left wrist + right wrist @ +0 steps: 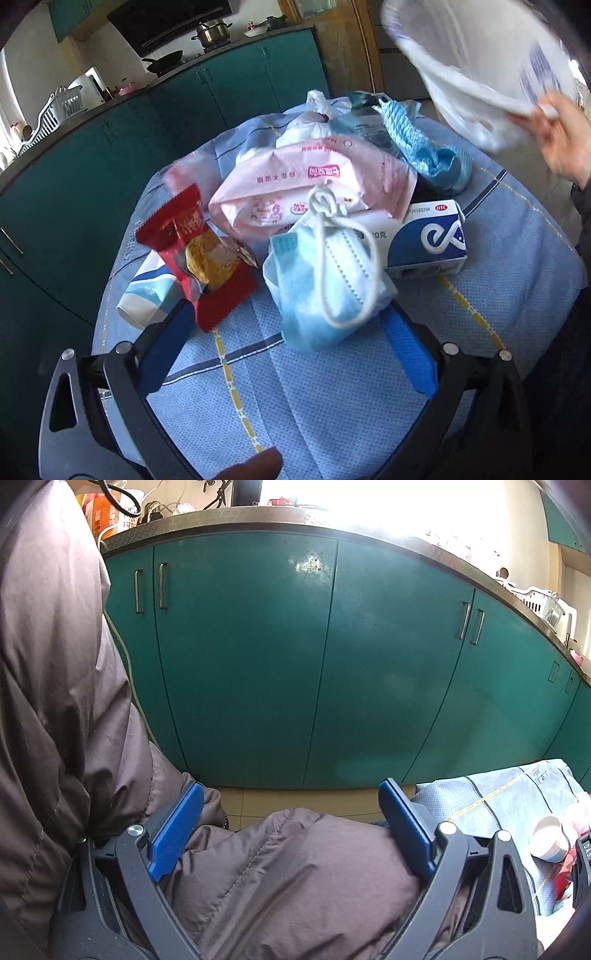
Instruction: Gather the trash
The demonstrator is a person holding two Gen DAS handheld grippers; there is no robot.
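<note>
Two grippers, both spread wide and holding nothing. The left gripper (288, 332) hangs just near of the mask (325, 273), probably lined up to grab it first since it's the nearest bit of trash. The right gripper (291, 827) points at the cabinets (295, 657), idle over a jacket sleeve. A hand (565, 136) holds a white bag (476, 66) open at far right, ready for drops. The mask looks crumpled, pale blue, loops tangled on top.

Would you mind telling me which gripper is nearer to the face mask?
Left. The left gripper is open with the face mask just ahead between its fingers. The right gripper is open over the person's jacket, facing the cabinets.
</note>
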